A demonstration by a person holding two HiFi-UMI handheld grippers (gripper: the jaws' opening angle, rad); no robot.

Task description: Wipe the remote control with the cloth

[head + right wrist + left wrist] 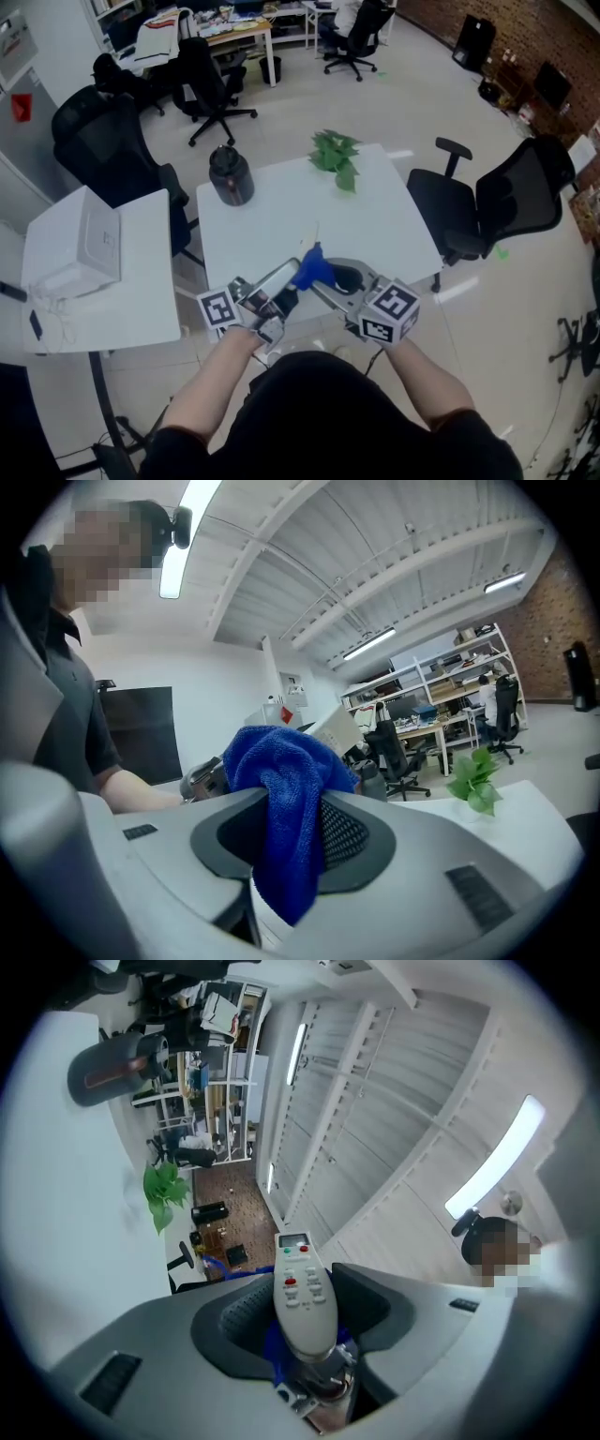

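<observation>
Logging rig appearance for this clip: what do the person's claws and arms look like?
The left claw and the right claw both have broad light-grey moulded shells with dark, dotted pads inside. Each carries a white cube with black square markers: the left cube and the right cube. The person wears a black short-sleeved top.

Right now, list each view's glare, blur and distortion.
Head view: evenly lit, edges curved, table slightly overbright. Left gripper view: fisheye, dark corners, ceiling light blown out, remote control sharp. Right gripper view: same fisheye, strip light glares, cloth sharp.
</observation>
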